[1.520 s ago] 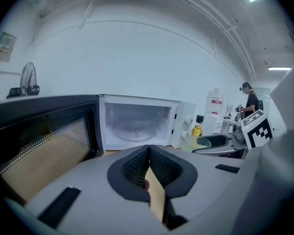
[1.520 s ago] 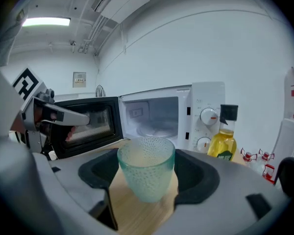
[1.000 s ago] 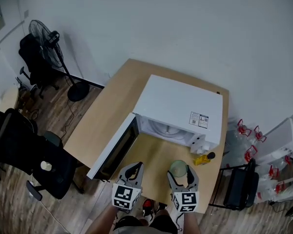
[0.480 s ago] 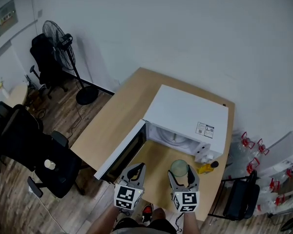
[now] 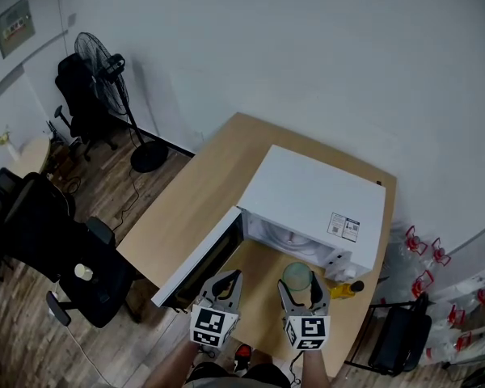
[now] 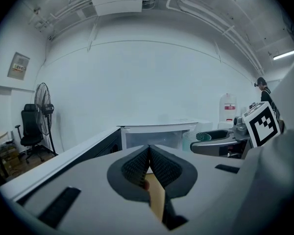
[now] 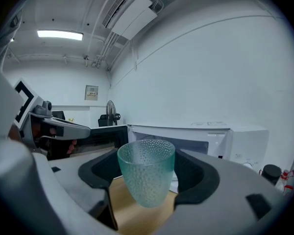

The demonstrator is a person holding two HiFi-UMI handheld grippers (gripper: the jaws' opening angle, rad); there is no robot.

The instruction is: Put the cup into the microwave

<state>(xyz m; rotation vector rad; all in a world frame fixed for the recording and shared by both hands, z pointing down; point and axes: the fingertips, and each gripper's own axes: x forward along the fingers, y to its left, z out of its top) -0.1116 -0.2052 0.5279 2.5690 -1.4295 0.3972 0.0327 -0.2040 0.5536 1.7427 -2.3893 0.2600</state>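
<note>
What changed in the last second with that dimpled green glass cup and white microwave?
The right gripper, shut on the dimpled green glass cup, has edged closer to the open white microwave. The left gripper stays shut and empty; the microwave door remains open.

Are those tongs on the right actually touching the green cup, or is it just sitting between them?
Touching. The right gripper view shows the cup clamped on both sides by the right tongs, its base clear of the table.
</note>
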